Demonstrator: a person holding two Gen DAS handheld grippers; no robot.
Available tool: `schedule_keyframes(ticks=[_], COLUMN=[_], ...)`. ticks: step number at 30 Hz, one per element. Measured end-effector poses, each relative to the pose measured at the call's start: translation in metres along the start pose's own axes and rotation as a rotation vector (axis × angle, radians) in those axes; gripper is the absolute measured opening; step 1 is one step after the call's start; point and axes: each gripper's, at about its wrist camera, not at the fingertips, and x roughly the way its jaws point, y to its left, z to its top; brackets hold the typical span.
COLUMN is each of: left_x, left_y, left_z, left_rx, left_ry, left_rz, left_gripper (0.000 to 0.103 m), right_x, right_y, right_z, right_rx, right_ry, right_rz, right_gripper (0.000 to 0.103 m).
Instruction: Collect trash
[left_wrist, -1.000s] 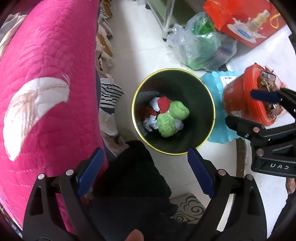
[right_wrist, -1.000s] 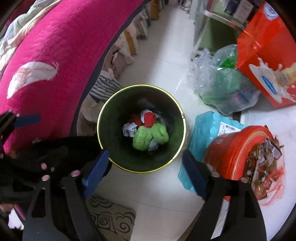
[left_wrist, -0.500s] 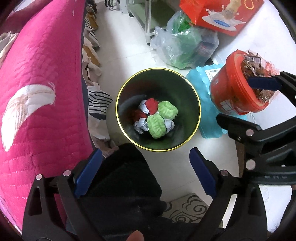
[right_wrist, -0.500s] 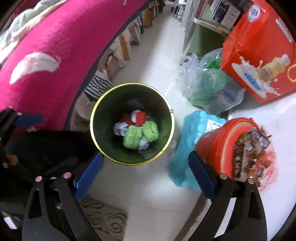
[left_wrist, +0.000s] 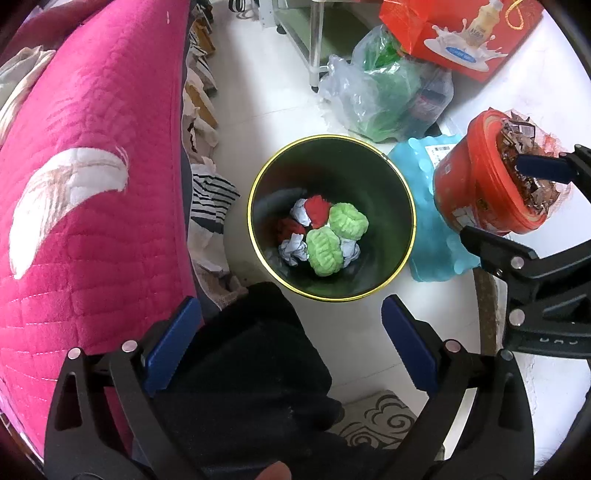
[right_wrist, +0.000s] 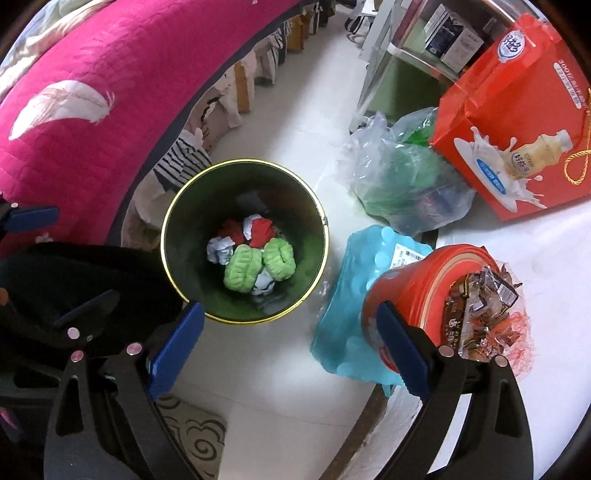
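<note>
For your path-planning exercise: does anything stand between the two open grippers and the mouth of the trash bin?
Nothing visible does. The left gripper and right gripper both hang empty above the trash bin, whose mouth is uncovered, with crumpled trash at its bottom.

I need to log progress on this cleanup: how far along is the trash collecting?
Done: crumpled red, white and green wads lie inside the dark gold-rimmed bin. In hand: nothing; the left gripper and right gripper are open and empty. Left: no loose trash shows on the white floor.
</note>
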Motion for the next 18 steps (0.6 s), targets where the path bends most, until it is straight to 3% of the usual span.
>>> schedule_keyframes(ticks=[18], left_x=[-0.0044], left_y=[0.0021], left_z=[-0.007], left_rx=[-0.015], left_ry=[-0.016], left_rz=[0.015], left_gripper=[0.096], right_x=[-0.0026], right_y=[0.0099], right_z=[0.001], right_rx=[-0.038], right_ry=[-0.013], right_rz=[-0.03], right_gripper=[0.09])
